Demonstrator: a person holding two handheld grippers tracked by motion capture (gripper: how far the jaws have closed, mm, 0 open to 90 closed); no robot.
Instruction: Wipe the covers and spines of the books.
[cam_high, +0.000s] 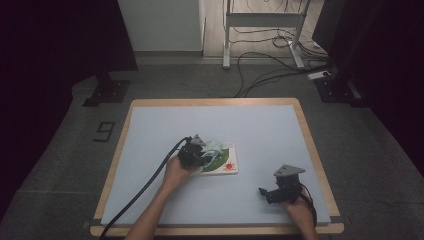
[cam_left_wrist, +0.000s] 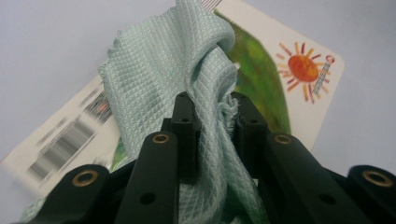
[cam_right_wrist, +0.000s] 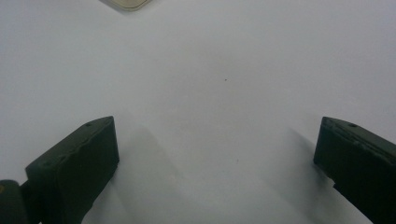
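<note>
A pale green waffle-weave cloth (cam_left_wrist: 182, 70) is bunched between the jaws of my left gripper (cam_left_wrist: 212, 112), which is shut on it. Under the cloth lies a white picture book (cam_left_wrist: 299, 88) with a green shape, an orange sun and a barcode. From above, the left gripper (cam_high: 197, 152) sits over the book (cam_high: 227, 165) near the table's middle, the cloth (cam_high: 215, 147) piled at its tip. My right gripper (cam_high: 267, 192) rests near the front right of the table, and in the right gripper view its jaws (cam_right_wrist: 217, 135) stand wide apart over bare mat with nothing between them.
A light blue mat (cam_high: 260, 130) covers the wooden table (cam_high: 305, 120). A corner of the book (cam_right_wrist: 126, 3) peeks in at the top of the right gripper view. Cables (cam_high: 265, 60) and a stand's legs lie on the floor beyond the table.
</note>
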